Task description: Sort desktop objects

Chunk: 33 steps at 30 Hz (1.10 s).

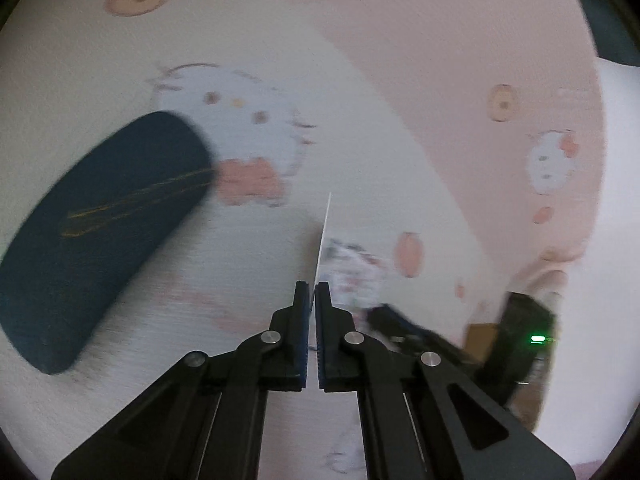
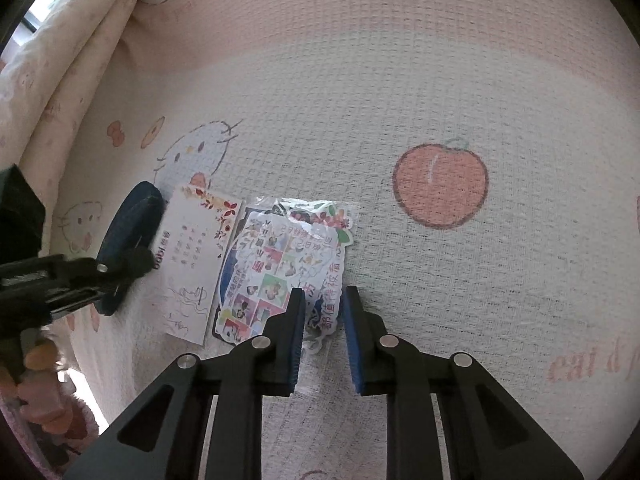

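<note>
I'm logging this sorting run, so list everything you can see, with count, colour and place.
cloth: one, pink and white with cat and apple prints, under everything
quilt: one, cream, folded along the cloth's left edge in the right wrist view
case: one, dark blue, on the cloth left of the card
card: one, white with a flower border, between case and stickers
stickers: one clear pack, multicoloured, on the cloth right of the card
left tongs: one, black with blue pads, shut on the card's edge
right tongs: one, black with blue pads, tips astride the stickers' corner, grip unclear
hand: one, on the left tongs' handle, fuzzy pink sleeve
</note>
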{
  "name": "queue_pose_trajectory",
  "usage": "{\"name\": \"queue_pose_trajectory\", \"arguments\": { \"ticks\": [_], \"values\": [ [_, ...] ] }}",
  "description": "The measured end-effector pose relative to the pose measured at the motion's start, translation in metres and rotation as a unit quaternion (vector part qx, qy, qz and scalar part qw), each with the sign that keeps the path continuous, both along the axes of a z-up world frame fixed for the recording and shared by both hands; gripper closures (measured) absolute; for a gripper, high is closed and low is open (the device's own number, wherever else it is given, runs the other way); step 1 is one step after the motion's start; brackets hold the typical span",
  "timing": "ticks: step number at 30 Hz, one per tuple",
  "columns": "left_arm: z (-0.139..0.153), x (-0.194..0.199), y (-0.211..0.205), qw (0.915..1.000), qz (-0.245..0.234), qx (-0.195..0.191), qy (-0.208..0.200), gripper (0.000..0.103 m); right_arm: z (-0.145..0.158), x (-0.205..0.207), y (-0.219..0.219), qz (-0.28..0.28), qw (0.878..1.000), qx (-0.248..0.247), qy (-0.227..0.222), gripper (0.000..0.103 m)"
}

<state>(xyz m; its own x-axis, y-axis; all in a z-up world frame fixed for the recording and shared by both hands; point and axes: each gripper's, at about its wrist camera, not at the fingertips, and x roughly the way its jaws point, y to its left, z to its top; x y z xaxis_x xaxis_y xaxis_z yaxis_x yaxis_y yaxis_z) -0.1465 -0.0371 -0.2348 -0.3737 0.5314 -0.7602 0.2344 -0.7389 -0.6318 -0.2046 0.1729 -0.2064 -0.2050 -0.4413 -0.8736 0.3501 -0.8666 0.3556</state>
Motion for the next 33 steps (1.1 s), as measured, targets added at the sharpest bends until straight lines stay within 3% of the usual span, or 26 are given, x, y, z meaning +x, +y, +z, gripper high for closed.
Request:
{"name": "queue_pose_trajectory", "arguments": {
  "ticks": [5, 10, 15, 19, 24, 26, 29, 33],
  "values": [
    [-0.010, -0.016, 0.038, 0.9978, -0.050, 0.042, 0.010, 0.099, 0.001, 0.000, 0.003, 0.001, 1.000, -0.004, -0.004, 0.086],
    [-0.049, -0.027, 0.064, 0.9969, -0.070, 0.018, -0.031, 0.101, 0.002, -0.004, 0.018, -0.016, 0.999, -0.039, -0.028, 0.086],
    [-0.048, -0.027, 0.060, 0.9973, -0.069, 0.009, -0.022, 0.103, 0.005, -0.007, 0.033, -0.037, 0.996, -0.074, -0.038, 0.086],
    [-0.048, -0.026, 0.059, 0.9973, -0.069, 0.010, -0.023, 0.103, 0.004, -0.012, 0.026, -0.037, 0.996, -0.067, -0.041, 0.086],
    [-0.048, -0.027, 0.058, 0.9971, -0.074, 0.007, -0.019, 0.103, 0.010, -0.010, 0.000, -0.003, 1.000, -0.005, 0.009, 0.085],
    [-0.049, -0.028, 0.059, 0.9967, -0.079, 0.000, -0.016, 0.103, 0.014, -0.007, 0.000, -0.007, 1.000, -0.002, 0.030, 0.085],
    [-0.050, -0.030, 0.060, 0.9965, -0.082, -0.003, -0.012, 0.103, 0.036, 0.002, -0.003, 0.017, 0.995, -0.006, 0.098, 0.086],
    [-0.049, -0.031, 0.056, 0.9970, -0.076, 0.002, -0.014, 0.103, 0.032, 0.000, -0.013, 0.046, 0.995, -0.023, 0.080, 0.090]
  ]
}}
